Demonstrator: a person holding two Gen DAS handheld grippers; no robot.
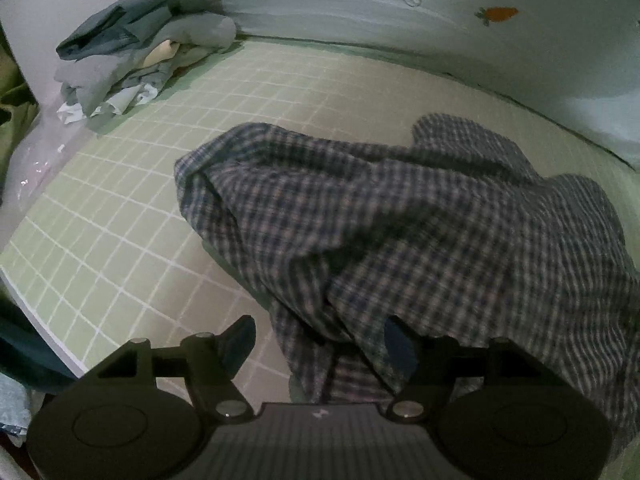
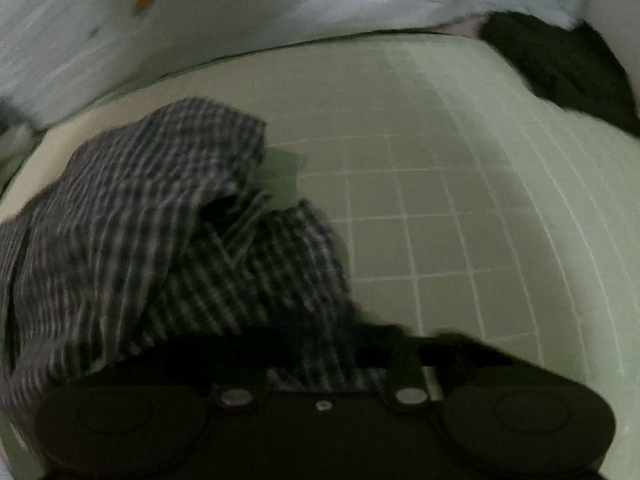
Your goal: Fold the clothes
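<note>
A crumpled dark-and-white checked shirt (image 1: 400, 216) lies bunched on the green grid mat (image 1: 120, 208). My left gripper (image 1: 320, 344) is open at the shirt's near edge; its left finger (image 1: 240, 340) stands over bare mat and cloth drapes over its right finger (image 1: 400, 352). In the right wrist view the same shirt (image 2: 160, 220) fills the left half and drapes over my right gripper (image 2: 320, 344). That view is blurred and dark, and the fingers are hidden under cloth, so I cannot tell how the jaws stand.
A pile of grey, blue and cream clothes (image 1: 140, 48) sits at the mat's far left corner. A pale sheet with a carrot print (image 1: 498, 14) hangs behind. A dark green garment (image 2: 560, 68) lies at the mat's far right corner. Bare mat (image 2: 460, 220) lies right of the shirt.
</note>
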